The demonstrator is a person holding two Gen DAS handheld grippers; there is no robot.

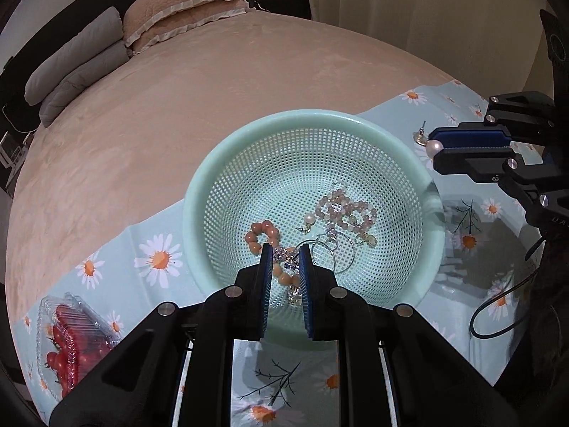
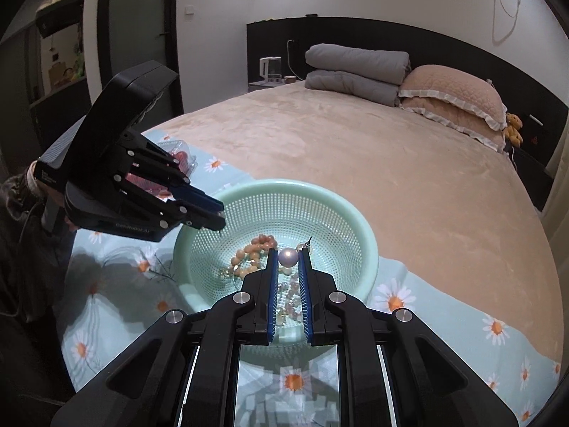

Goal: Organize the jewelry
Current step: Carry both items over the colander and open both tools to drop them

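Pearl earring (image 2: 288, 257) pinched, above basket rim (image 2: 370, 245)

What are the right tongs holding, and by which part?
The right tongs grip a pearl drop earring by its round white pearl; the metal post sticks out beyond the tips.

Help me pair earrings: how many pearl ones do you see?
2: one pearl earring pinched by the right gripper, the second earring lying in the basket; more may hide under bracelets.

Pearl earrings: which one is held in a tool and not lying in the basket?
The pearl earring pinched at the right tool tips. The other pearl earring lies loose in the basket among the beads.
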